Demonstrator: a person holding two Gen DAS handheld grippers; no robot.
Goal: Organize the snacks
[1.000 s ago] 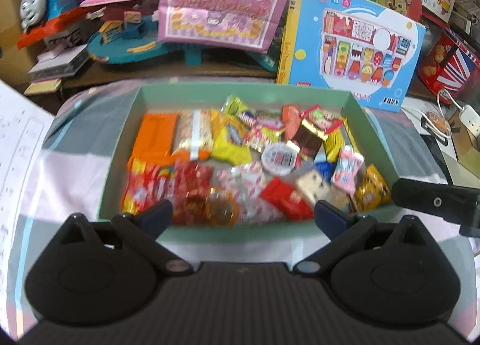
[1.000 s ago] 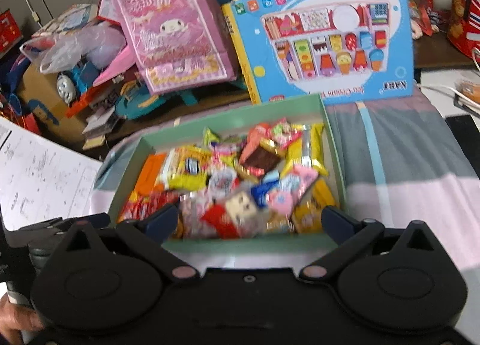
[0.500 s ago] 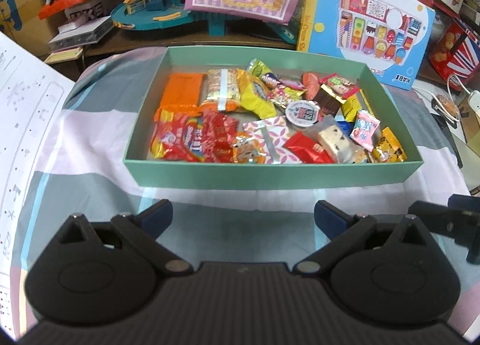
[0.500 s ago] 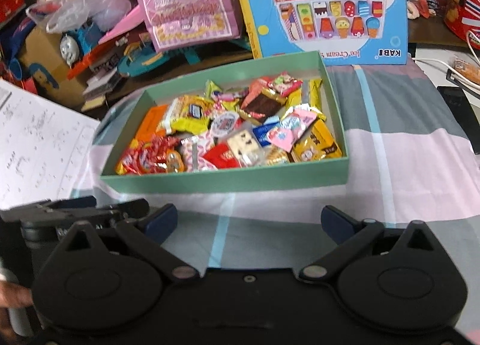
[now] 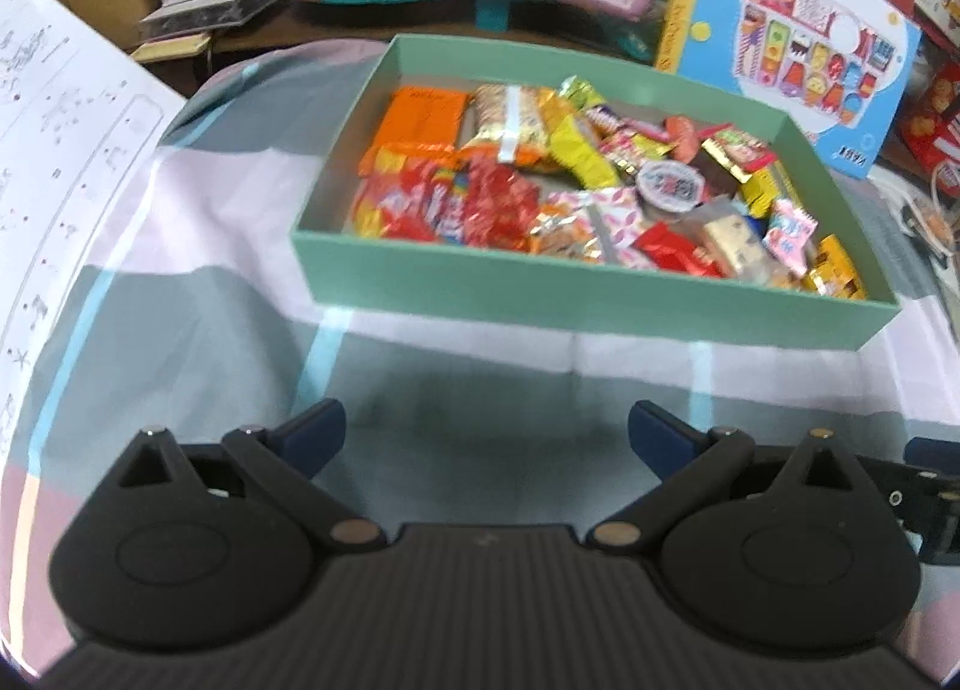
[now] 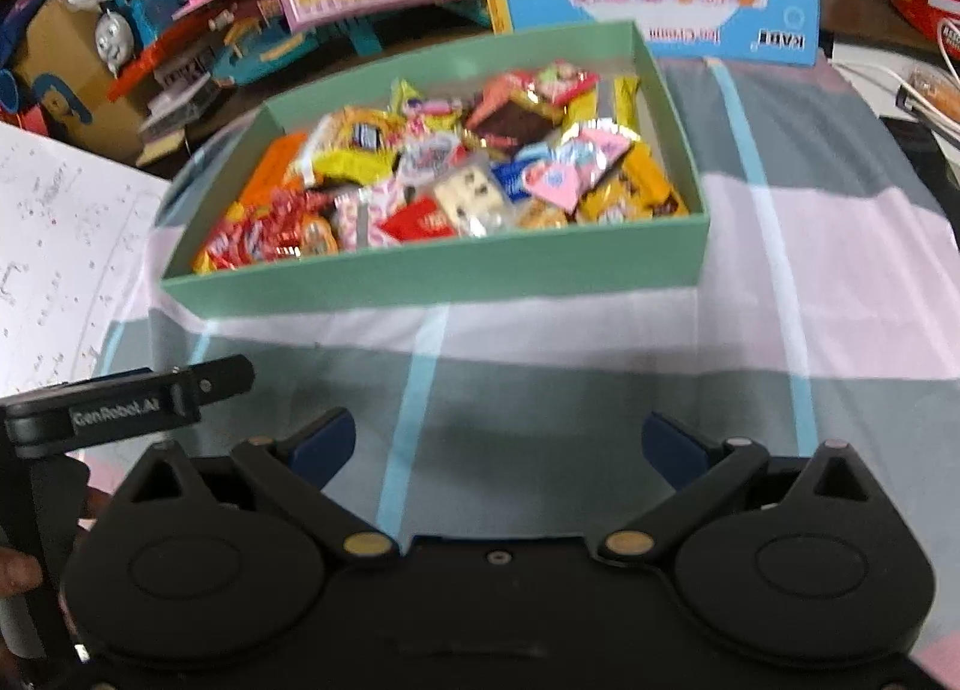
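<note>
Since every snack that can be seen is lying inside the box, the sorting looks nearly done or fully done, though that is only a guess, because nothing is seen left out on the cloth. The striped cloth (image 5: 198,222) is the biggest thing, and it is spread across the middle and bottom of both views; it looks soft, with grey, pink and white bands and thin blue lines. The green box (image 5: 576,294) is seen in the upper middle of the left view and the upper middle of the right view (image 6: 432,270); it is made of stiff card, with low flat walls and sharp corners. The snacks (image 5: 564,192) are piled loosely in it, not set in rows, so some tidying may still be needed. A flat orange packet (image 5: 420,120) is laid at the box's upper left, shiny crinkly red wrappers (image 5: 444,204) are found at its lower left, and a small round lidded cup (image 5: 669,187) is sat near the middle. The left gripper (image 5: 486,429) is seen at the bottom of its view, spread wide, with nothing held between its blue-tipped fingers. The right gripper (image 6: 498,441) is shown the same way at the bottom of its view, wide apart and holding nothing. Both are kept near the box but not touching it.
</note>
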